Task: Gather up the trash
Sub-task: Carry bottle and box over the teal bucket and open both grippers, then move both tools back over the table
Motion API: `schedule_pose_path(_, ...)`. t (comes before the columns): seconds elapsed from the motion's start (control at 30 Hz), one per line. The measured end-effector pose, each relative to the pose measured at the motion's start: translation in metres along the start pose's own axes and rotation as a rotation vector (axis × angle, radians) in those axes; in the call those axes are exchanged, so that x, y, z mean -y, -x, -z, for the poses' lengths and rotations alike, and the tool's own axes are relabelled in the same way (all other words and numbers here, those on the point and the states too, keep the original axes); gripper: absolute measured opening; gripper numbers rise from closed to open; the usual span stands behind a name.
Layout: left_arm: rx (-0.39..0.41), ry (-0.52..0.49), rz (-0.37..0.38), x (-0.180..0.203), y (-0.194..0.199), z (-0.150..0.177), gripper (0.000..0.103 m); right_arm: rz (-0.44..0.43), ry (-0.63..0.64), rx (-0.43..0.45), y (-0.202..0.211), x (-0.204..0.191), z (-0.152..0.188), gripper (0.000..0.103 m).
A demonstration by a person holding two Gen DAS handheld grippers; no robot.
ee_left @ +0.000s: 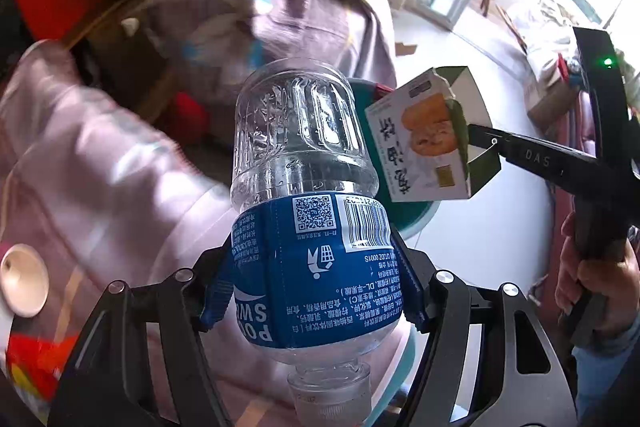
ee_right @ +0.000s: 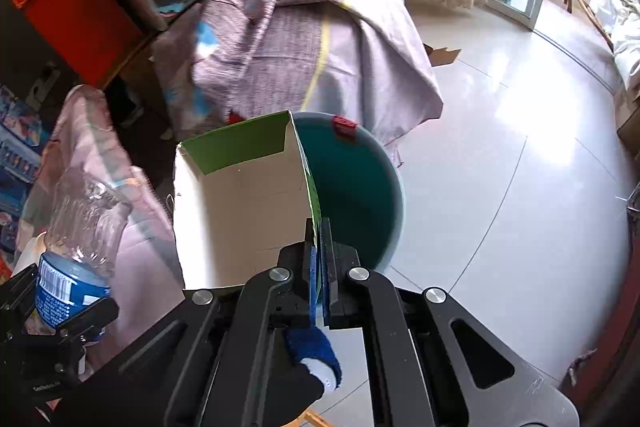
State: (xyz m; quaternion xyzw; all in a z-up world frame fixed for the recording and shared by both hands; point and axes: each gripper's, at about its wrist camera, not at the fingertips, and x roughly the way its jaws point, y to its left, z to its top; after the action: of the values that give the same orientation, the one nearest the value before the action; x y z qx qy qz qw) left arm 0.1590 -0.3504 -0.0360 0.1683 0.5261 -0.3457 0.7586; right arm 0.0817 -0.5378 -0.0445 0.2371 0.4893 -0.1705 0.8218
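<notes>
White floor tiles [ee_right: 500, 155] lay beneath a teal bin [ee_right: 360, 187], over which both pieces of trash hung, apparently for dropping. Clamped at its blue label by the left gripper [ee_left: 316, 279], the empty clear bottle [ee_left: 304, 163] pointed cap-down. Pinched by one wall in the closed right gripper [ee_right: 320, 267], the open green-and-white carton [ee_right: 244, 203] gaped beside the draped purple cloth [ee_right: 288, 39].

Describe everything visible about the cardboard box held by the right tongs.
The cardboard box is a small, open-ended, empty food carton: plain pale board inside, green on its flaps and edges, and a white printed face with a fried-food photo and Chinese characters. The right tongs are shut on one side wall, blue pads either side. It hangs in the air above the teal bin, touching nothing else.
</notes>
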Motion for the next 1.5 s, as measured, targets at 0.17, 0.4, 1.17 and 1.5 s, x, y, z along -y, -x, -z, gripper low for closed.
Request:
schedule_pose_path(0.17,-0.081,-0.026,0.025,0.016,-0.044,-0.022,0.068,0.006,-0.009,-0.064,-0.021,0.007,0.001,0.004)
schedule_pose_path(0.4,-0.171,-0.033,0.013,0.025,-0.081,-0.027,0.069,-0.001,-0.020,-0.100,-0.032,0.015,0.001,0.014)
schedule_pose_path(1.17,-0.095,0.021,0.012,0.004,-0.042,-0.004,0.086,0.058,-0.057,-0.063,-0.008,0.007,0.010,0.073)
schedule_pose_path(1.5,-0.019,0.081,0.021,-0.018,0.002,0.023,0.093,0.060,-0.024,-0.064,0.021,-0.025,0.019,0.078)
